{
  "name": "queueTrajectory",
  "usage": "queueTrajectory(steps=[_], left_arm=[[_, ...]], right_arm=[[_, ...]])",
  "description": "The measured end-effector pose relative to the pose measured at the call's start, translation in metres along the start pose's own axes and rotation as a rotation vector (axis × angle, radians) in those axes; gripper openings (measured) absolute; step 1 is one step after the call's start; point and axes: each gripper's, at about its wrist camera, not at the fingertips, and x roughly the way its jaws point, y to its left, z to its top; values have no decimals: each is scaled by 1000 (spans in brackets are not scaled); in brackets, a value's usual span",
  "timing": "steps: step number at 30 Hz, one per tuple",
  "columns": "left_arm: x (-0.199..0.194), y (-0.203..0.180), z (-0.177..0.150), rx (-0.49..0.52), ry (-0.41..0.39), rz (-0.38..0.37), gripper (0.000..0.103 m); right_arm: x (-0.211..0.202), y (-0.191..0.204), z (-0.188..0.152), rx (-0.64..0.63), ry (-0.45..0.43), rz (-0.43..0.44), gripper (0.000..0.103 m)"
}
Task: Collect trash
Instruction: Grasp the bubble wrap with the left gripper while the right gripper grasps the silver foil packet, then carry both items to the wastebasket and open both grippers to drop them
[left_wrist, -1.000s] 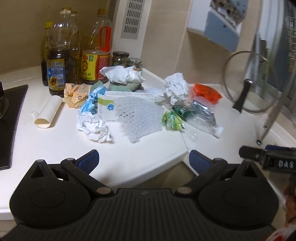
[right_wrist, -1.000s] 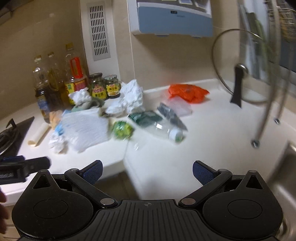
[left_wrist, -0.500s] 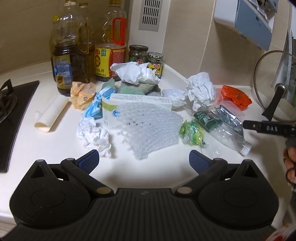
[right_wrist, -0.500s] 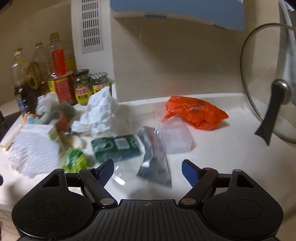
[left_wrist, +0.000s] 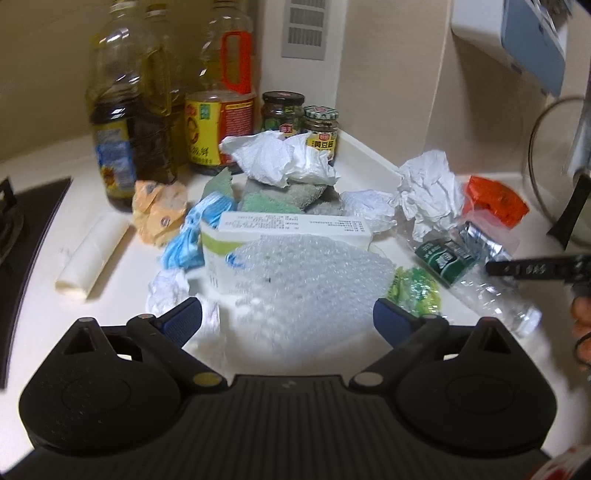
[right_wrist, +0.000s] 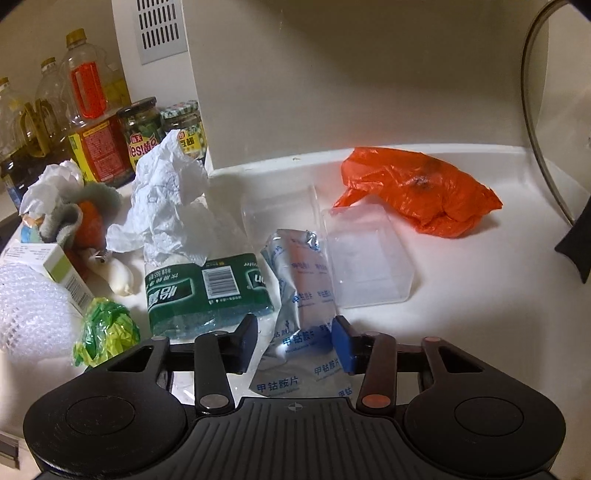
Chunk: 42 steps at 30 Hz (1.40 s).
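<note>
Left tongs (left_wrist: 288, 317) spread wide, just starting to narrow, empty, poised over the bubble wrap (left_wrist: 314, 273) that drapes the white medicine box (left_wrist: 291, 229) on the surface (left_wrist: 48, 221). Further right, right tongs (right_wrist: 293, 341) closing around the crinkled foil medicine sachet (right_wrist: 299, 273), lying between the green-labelled bottle (right_wrist: 207, 288) and the clear plastic tray (right_wrist: 365, 254); pads apparently not yet pressing. Best to pinch the sachet mid-body, squarely, then lift straight up to avoid dragging neighbours.

Foil pouch (right_wrist: 295, 273) between bottle (right_wrist: 207, 288) left, plastic tray (right_wrist: 369, 258) right; bag (right_wrist: 417, 188) behind.
</note>
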Motion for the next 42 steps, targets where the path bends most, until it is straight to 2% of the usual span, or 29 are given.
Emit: queueTrajectory(steps=[4,7,9,10,11,13,14,15,24,29,37,42], left_arm=[[16,0,5,41,12,1,88],[21,1,7,58,19,6,75],[21,2,8,61,25,-7,50],[21,2,8,63,31,-12,44],[20,2,8,63,36,-16,31],[18,2,8,57,37,-22,21],[17,3,7,51,38,-27,11],[15,3,7,43,38,-29,9],[-15,-2,5,10,5,-70,5],[-35,-3,4,-7,-15,-90,5],[-74,-1,-15,-19,-16,-117,5],[-93,3,-35,17,9,-163,5]], right_arm=[[2,-4,2,-6,-4,-11,32],[1,-5,0,-16,-14,-20,30],[-1,-6,-2,-18,-21,-25,28],[-3,-5,-2,-18,-25,-27,28],[-5,-5,-3,-18,-31,-27,27],[-9,-4,-4,-21,-45,-28,26],[-12,-3,-4,-22,-52,-29,25],[-15,-3,-4,-22,-58,-28,24],[-52,10,-4,-23,-131,8,22],[-82,27,-6,-9,-160,84,22],[-113,67,-30,1,-130,240,22],[-134,94,-57,20,-99,278,22]])
